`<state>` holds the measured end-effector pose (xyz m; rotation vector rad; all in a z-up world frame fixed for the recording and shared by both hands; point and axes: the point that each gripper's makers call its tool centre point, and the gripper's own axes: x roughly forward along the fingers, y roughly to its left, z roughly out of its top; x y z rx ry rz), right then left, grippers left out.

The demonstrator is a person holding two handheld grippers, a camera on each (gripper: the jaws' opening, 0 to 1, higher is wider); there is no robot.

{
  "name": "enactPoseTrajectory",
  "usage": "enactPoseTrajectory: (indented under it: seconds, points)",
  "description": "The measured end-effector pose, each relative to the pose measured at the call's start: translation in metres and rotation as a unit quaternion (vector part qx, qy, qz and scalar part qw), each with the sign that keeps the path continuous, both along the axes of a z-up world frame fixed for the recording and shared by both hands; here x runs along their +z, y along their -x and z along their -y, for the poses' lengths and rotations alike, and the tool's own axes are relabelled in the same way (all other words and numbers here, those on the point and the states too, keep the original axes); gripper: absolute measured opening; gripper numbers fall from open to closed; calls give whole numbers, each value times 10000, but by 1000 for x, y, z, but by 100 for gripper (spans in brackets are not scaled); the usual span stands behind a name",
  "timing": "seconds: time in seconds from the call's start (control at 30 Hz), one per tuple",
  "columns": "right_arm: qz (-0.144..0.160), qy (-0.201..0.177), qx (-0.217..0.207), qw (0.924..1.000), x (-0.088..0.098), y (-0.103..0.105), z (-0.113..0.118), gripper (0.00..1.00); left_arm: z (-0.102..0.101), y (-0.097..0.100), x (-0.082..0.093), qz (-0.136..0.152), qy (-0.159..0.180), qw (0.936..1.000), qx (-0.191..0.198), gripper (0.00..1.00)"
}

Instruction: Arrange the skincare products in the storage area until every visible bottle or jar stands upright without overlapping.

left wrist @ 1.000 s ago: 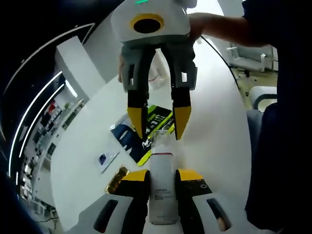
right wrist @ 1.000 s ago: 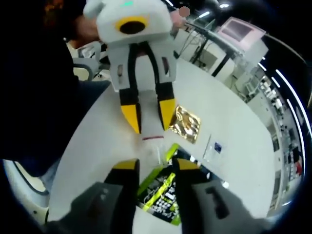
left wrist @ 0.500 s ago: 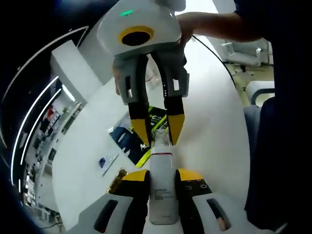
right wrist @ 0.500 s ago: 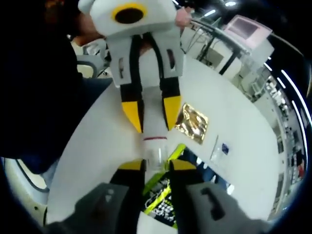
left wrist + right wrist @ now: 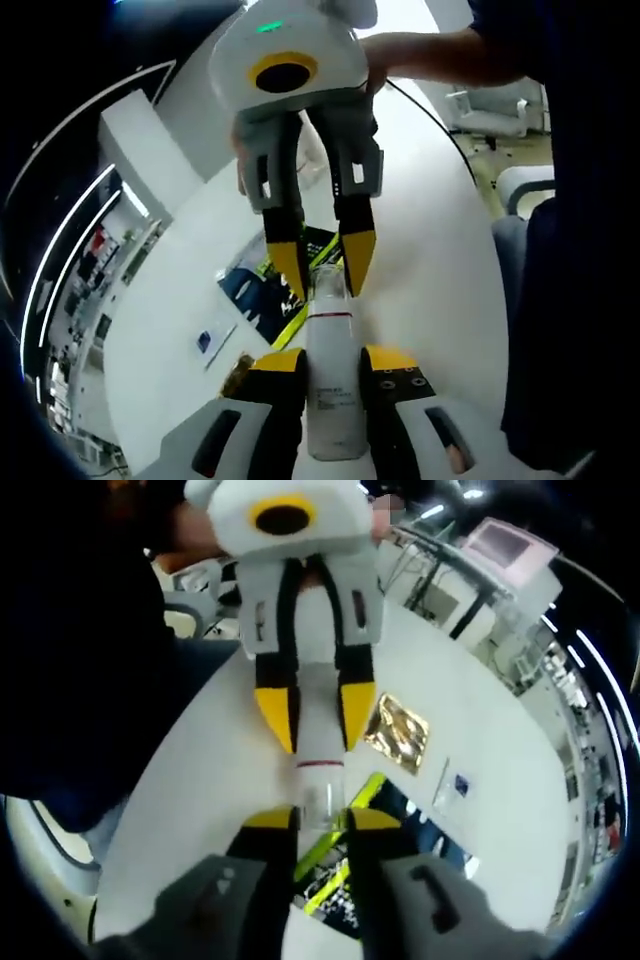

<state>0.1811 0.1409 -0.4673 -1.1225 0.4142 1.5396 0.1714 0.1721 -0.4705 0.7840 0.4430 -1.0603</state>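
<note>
The left gripper [image 5: 333, 372] pinches the white bottle [image 5: 331, 385] by its body, while the right gripper [image 5: 320, 820] clamps its clear cap [image 5: 320, 798] above the white table [image 5: 210, 780]

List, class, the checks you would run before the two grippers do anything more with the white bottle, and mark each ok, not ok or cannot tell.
1. Left gripper clamped on the white bottle: ok, its body sits between the yellow pads.
2. Right gripper on the clear cap: ok, jaws sit on either side of it; how firmly, cannot tell.
3. Bottle standing upright on the white table: not ok, it is held between the grippers.
4. Landing spot free: cannot tell; a dark and green packet and a gold foil sachet lie near.
5. Other bottles or jars upright: cannot tell.
</note>
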Motion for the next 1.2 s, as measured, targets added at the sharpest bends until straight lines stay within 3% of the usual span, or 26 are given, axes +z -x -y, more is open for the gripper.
enactPoseTrajectory:
  seconds: [0.07, 0.33, 0.5, 0.6, 0.73, 0.93, 1.07, 1.2]
  points:
    - [277, 63, 104, 9995, 3, -3, 2, 18, 2, 0, 1, -51, 55, 10000, 30, 22]
    - [591, 311, 228, 9975, 8, -2, 10, 18, 4, 3, 3, -340, 273, 9990, 69, 27]
    - [1130, 469, 513, 9912, 19, -7, 15, 18, 13, 12, 11, -1052, 1004, 9889, 311, 44]
    - [1464, 486, 699, 9856, 26, -9, 15, 18, 11, 8, 14, -928, 998, 9902, 304, 44]
    - [1791, 502, 897, 9784, 33, -7, 13, 18, 11, 10, 12, -1165, 1152, 9857, 394, 45]
    - [2044, 643, 1075, 9708, 33, -7, 17, 18, 13, 10, 14, -1464, 1489, 9766, 514, 45]
    - [2155, 602, 1067, 9688, 36, -7, 18, 18, 10, 6, 16, -1464, 1544, 9752, 615, 44]
    - [2494, 510, 1181, 9598, 47, -8, 14, 18, 11, 8, 12, -1697, 1545, 9711, 650, 42]
